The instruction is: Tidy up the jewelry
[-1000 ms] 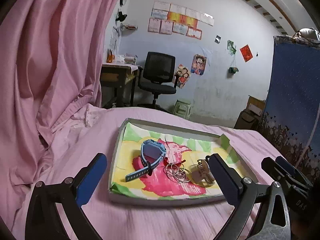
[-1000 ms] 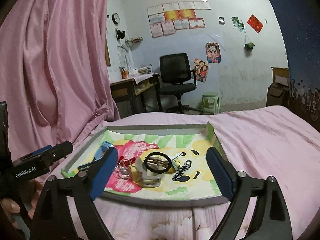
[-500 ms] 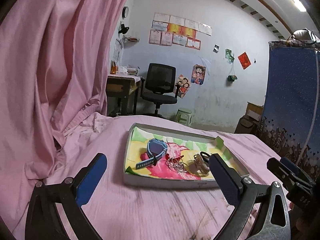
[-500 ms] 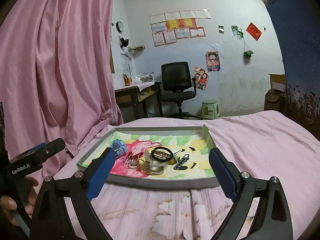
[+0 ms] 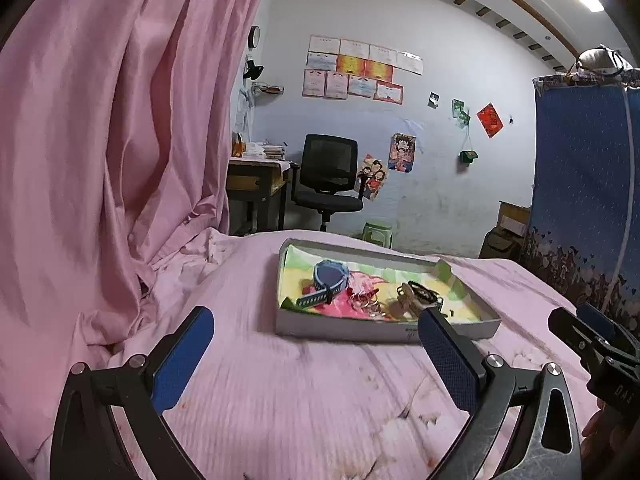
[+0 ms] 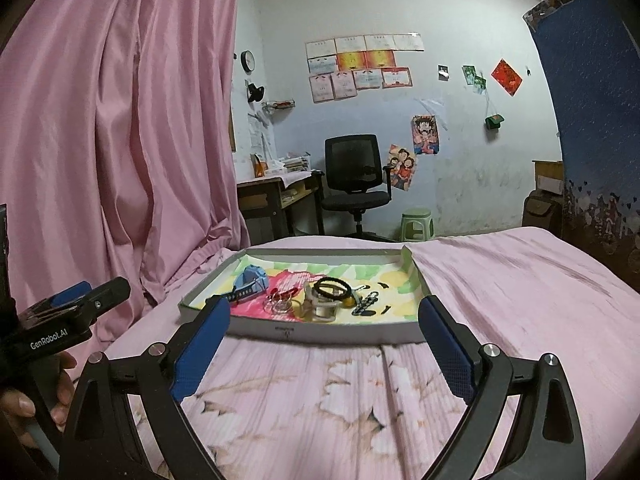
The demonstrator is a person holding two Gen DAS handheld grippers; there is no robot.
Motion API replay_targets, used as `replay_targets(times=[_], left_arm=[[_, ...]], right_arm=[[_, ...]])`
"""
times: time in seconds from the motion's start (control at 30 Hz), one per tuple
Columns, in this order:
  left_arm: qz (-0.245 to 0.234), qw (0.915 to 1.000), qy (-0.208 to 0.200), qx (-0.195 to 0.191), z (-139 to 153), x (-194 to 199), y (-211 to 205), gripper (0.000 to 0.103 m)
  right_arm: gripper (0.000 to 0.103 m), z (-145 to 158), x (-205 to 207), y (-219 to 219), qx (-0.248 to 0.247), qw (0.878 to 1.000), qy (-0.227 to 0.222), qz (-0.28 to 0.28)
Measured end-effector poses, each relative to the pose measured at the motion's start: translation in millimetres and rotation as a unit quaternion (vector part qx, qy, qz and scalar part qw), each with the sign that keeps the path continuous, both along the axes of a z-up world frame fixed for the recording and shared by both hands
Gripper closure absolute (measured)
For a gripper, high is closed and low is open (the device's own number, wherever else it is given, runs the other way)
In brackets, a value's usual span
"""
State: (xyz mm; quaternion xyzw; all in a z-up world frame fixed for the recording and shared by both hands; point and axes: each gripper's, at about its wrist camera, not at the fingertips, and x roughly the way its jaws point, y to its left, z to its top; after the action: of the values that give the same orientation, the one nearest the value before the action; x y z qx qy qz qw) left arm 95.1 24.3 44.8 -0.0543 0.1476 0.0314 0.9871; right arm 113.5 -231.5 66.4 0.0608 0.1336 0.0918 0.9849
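A shallow grey tray (image 5: 360, 326) (image 6: 320, 330) with a bright flower-print lining lies on the pink bedsheet. Inside lie a blue watch (image 5: 329, 278) (image 6: 250, 278), thin metal rings (image 5: 366, 302) (image 6: 280, 304), a black hair tie (image 5: 422, 292) (image 6: 332, 288) on a beige clip, and small dark hairpins (image 6: 366, 306). My left gripper (image 5: 316, 344) is open, well short of the tray, nothing between its blue pads. My right gripper (image 6: 324, 334) is open too, just before the tray's near wall.
A pink curtain (image 5: 100, 160) hangs at the left and bunches onto the bed. A blue starry cloth (image 5: 584, 200) stands at the right. Beyond the bed are a desk (image 6: 276, 196), a black office chair (image 6: 356, 184) and a green stool (image 6: 416, 224). A hand (image 6: 32, 396) holds the left gripper.
Both grippers have drawn back from the tray and risen; the tray now looks smaller and farther. The jewelry has not moved. Both stay open.
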Motion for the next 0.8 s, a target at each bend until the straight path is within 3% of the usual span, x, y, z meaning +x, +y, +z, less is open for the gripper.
replay_targets(times=[0.8], left_arm=[[0.006,0.9999,0.011,-0.005,-13,-2,7,0.0]], right_arm=[[0.01,-10,-11,3,-0.017,1.0,0.008,-0.008]])
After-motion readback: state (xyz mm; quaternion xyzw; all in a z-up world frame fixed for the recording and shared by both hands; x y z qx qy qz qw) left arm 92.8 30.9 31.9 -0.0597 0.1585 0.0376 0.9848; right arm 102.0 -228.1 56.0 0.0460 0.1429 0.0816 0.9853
